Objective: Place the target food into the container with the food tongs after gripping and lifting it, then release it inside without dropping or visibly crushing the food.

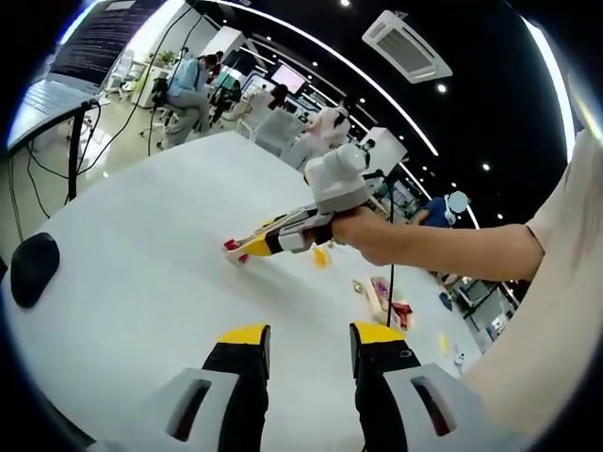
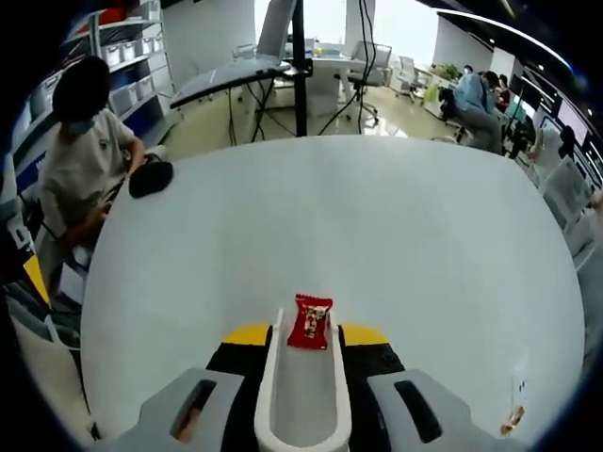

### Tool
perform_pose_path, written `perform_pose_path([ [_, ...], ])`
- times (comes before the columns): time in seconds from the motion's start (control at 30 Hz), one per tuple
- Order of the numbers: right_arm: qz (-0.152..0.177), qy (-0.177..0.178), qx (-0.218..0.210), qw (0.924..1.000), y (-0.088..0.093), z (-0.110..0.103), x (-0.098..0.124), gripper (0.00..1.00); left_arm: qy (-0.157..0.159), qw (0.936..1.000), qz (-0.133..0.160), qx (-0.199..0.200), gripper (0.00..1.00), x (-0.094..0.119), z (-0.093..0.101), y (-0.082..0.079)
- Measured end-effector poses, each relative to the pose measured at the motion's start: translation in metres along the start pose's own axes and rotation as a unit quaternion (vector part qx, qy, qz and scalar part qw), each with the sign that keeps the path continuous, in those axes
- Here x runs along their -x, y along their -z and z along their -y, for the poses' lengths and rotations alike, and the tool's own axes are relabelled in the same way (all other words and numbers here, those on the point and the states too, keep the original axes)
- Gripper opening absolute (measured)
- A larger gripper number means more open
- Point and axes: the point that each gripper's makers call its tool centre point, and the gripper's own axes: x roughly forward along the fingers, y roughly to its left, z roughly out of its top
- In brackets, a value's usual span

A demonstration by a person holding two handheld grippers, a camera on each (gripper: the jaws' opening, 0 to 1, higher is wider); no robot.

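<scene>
No container can be made out with any certainty; in the left gripper view a few small coloured items [image 1: 391, 301] lie on the far part of the bench, too small to name.

The target food, a small red packet [image 2: 310, 323] with a glossy, crinkled wrapper, sits pinched between the tips of the white tongs [image 2: 300, 391] above the bench [image 2: 377, 217]. The tongs are a smooth, U-shaped plastic loop, and the right claw [image 2: 304, 335] is closed on their two arms. In the left gripper view this same claw [image 1: 236, 250] shows held in a person's hand [image 1: 377, 234], its tip low over the bench.

The left claw [image 1: 309, 339] hangs over the bench with its yellow-tipped jaws standing apart and holding nothing.

The bench is broad, white and matt. A black rounded object [image 2: 151, 178] lies near its edge beside a seated person [image 2: 85, 155]. Chairs and desks stand beyond.
</scene>
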Motion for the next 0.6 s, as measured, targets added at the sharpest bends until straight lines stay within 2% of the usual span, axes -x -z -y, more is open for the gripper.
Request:
perform_pose_path([
  [0.43,-0.002,0.002,-0.002,1.0000,0.0040,-0.0017,-0.0051,0.28,-0.007,1.0000,-0.002,-0.001,0.33,0.0052,-0.0039,-0.0004],
  [0.6,0.004,0.005,-0.006,1.0000,0.0021,0.0039,-0.0101,0.27,-0.007,1.0000,0.000,0.000,0.33,0.0050,-0.0044,-0.0014],
])
